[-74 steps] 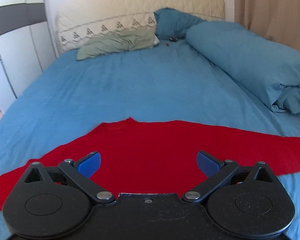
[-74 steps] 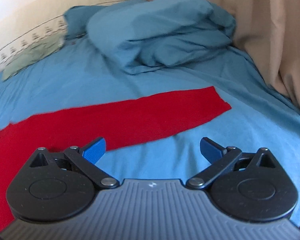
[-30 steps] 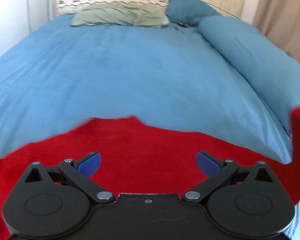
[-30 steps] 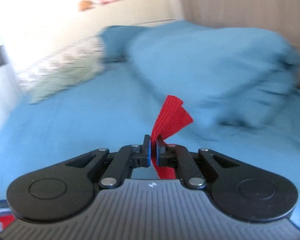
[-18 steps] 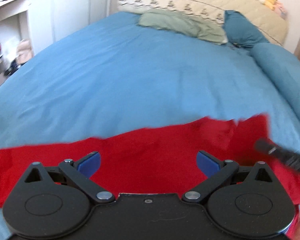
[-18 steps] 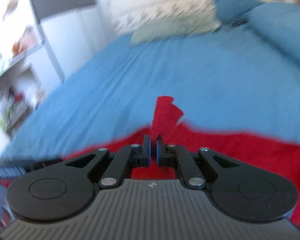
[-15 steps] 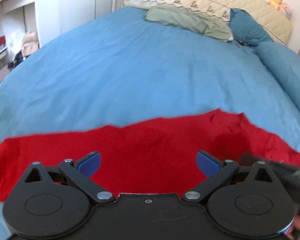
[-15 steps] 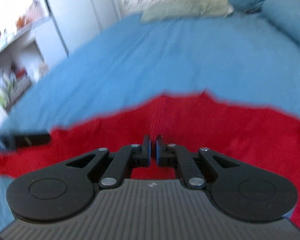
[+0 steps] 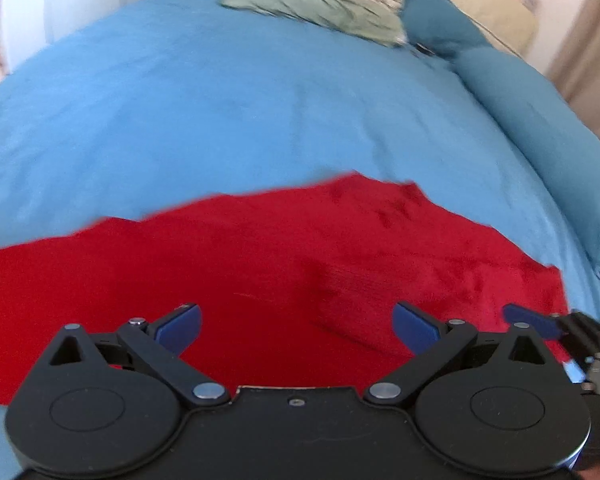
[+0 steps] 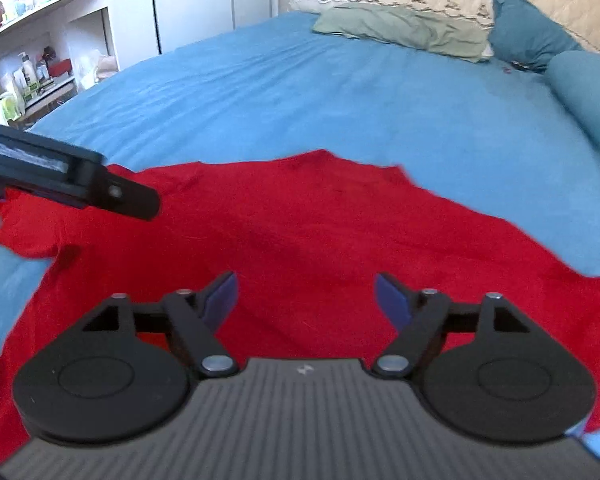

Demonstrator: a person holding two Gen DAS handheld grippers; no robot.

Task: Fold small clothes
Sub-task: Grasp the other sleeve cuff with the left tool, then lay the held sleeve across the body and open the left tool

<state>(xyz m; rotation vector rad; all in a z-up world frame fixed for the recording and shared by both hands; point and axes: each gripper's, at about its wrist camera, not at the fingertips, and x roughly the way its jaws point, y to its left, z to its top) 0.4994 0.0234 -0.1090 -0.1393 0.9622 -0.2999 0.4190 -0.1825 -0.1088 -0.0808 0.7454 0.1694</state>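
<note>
Red garment (image 10: 320,232) is lying part-folded on the bed (image 10: 300,92); right tongs (image 10: 304,296) are opening, left tongs (image 9: 296,326) gaping, both empty; folds remaining.

Red garment (image 9: 260,272) cut off at lower frame edges behind the tongs' bodies; far pillows (image 9: 312,4) blurred.

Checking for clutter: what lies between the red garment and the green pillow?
Only bare blue sheet between the garment and the pillow, seen in the right wrist view.

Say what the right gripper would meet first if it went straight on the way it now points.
Most likely the red garment: the right gripper, jaws opening with nothing between them, tilts down at it. Depth is unclear.
</note>
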